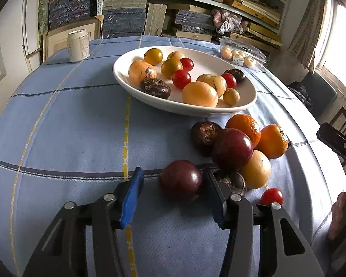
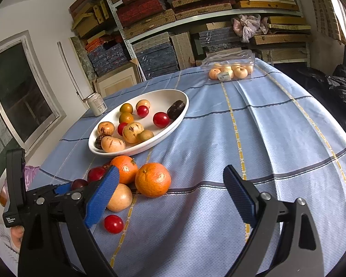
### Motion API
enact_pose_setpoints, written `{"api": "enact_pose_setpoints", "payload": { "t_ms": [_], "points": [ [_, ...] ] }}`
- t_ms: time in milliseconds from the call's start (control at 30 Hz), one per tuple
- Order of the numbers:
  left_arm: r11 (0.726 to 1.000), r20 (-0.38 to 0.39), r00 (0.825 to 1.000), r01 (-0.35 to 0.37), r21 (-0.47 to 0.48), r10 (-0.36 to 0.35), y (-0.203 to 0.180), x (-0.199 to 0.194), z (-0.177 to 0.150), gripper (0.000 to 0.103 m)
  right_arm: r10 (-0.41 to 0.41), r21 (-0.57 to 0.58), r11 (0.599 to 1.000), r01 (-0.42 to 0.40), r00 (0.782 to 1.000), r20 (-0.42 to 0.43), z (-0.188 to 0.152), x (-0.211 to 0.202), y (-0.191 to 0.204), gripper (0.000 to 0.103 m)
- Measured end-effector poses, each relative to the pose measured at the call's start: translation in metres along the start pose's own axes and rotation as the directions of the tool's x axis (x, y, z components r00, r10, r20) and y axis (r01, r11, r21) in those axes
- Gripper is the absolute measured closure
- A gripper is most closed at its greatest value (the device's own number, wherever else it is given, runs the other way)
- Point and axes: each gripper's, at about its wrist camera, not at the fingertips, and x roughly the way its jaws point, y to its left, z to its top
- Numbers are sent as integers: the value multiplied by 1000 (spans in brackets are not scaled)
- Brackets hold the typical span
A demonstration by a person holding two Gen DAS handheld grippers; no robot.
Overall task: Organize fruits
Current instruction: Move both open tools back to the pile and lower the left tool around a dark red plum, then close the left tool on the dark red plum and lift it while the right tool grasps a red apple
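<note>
Left wrist view: dark purple fruit [image 1: 181, 180] sits on the blue tablecloth [image 1: 69, 127], between the blue pads of the left gripper [image 1: 173, 184]. Right pad touches its flank; left pad stands clear, with cloth visible in the gap. Jaws released, bracketing the fruit, not yet clamped.

Just beside it to the right: a second purple fruit [image 1: 233, 149], a wrinkled brown one [image 1: 206, 133], two oranges [image 1: 244, 128], a pale yellow fruit [image 1: 257, 169], a cherry tomato [image 1: 271, 196]. White plate [image 1: 219, 55] beyond, already holding mixed fruit.

Right wrist view: right gripper [image 2: 170, 184] hangs wide apart over bare cloth, grasping nothing.

Judgement on the step: a grasp for transfer to the plate. Centre the jaws so both pads meet the fruit at its widest part; round glossy skin may squirt out if pinched off-centre. Close gently, then lift straight up to avoid nudging the neighbouring pile.
</note>
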Motion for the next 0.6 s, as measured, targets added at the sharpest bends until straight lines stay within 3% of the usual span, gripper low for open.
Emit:
{"api": "enact_pose_setpoints", "payload": {
  "t_ms": [67, 200, 367, 467, 600],
  "points": [
    [1000, -17, 1000, 15, 14, -14, -3, 3, 0, 64, 3, -9, 1000, -3, 1000, -2, -1, 0, 2, 14],
    [999, -11, 1000, 1, 36, -1, -7, 3, -2, 65, 13, -40, 999, -13, 1000, 1, -3, 0, 10, 14],
    [999, 45, 998, -43, -10, 43, 4, -11, -1, 65, 36, -120, 992, -35, 999, 7, -8, -1, 38, 14],
    [995, 63, 995, -70, -69, 75, 18, -18, 2, 65, 41, -210, 977, -43, 999, -14, -14, 5, 68, 19],
    [989, 70, 993, -88, -122, 97, 30, -24, 4, 65, 65, -280, 956, -87, 994, -87, -20, 24, 102, 34]
  ]
}}
